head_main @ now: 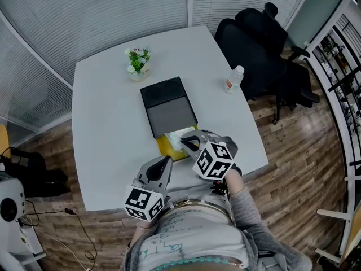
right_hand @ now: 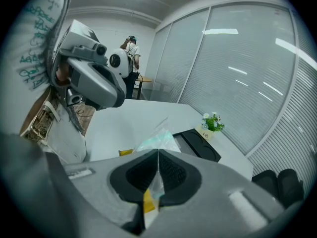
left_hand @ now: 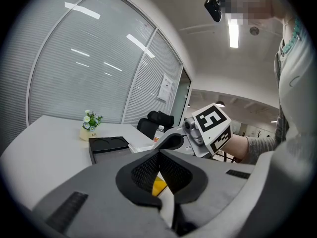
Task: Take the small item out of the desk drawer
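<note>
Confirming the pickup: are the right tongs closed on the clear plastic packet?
Yes, the right gripper view shows the right tongs pinched shut on the clear plastic packet, which sticks out beyond them.

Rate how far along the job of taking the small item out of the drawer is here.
Done: the yellow drawer of the dark grey desk organiser box stands pulled out. In hand: the right gripper is shut on the clear plastic packet with pale green contents, just over the open drawer. The left gripper is shut and empty. Left: lift the packet clear, probably onto the white table.
</note>
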Demonstrator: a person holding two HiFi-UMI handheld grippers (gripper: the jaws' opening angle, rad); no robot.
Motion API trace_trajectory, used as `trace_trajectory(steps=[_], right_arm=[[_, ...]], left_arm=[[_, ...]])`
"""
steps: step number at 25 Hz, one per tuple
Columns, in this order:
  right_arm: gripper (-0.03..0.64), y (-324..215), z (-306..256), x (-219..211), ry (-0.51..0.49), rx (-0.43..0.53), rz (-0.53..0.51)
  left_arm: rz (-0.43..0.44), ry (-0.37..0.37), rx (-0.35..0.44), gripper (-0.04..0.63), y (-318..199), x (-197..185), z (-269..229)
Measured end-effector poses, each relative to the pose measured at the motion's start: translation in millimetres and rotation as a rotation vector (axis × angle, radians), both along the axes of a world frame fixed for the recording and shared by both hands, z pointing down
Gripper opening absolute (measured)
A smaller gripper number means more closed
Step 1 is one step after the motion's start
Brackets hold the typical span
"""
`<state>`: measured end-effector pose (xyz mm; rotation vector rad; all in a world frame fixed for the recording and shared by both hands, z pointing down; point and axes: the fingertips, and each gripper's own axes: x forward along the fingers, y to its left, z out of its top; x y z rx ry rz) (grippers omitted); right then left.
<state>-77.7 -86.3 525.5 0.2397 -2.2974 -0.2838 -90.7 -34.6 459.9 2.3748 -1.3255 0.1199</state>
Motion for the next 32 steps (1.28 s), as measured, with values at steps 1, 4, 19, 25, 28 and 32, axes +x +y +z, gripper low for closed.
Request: trace_trajectory(steps=[1, 4, 19, 25, 28, 32], right_arm=[[0.005, -0.7, -0.1, 0.8, 0.000, 0.000, 0.000], [0.005, -0.5, -0.2, 2.3, 0.001, -0.002, -0.001], [0.005, -4.9, 4.4, 16.7, 0.003, -0.018, 0.023], [0.005, -13.7, 11.1, 38.0, 0.037, -0.006, 0.065], [0.005, -20.9, 11.0, 51.5, 0.045, -0.002, 0.101], [0.005, -31.2, 11.6, 71.7, 0.066, 0.006, 0.147]], left_arm=[[0.000, 0.001, 0.000, -0.002, -0.6, 0.4, -0.1], [0.000, 0.002, 0.000, -0.002, -0.7, 1.2, -0.1], [0.017, 0.004, -0.015, -0.002, -3.3, 5.4, 3.0], [0.035, 0.006, -0.025, -0.002, -2.4, 10.2, 5.8], [0.044, 0.006, -0.028, -0.002, -1.9, 12.7, 6.6], [0.052, 0.006, -0.031, -0.002, -3.2, 14.9, 7.1]])
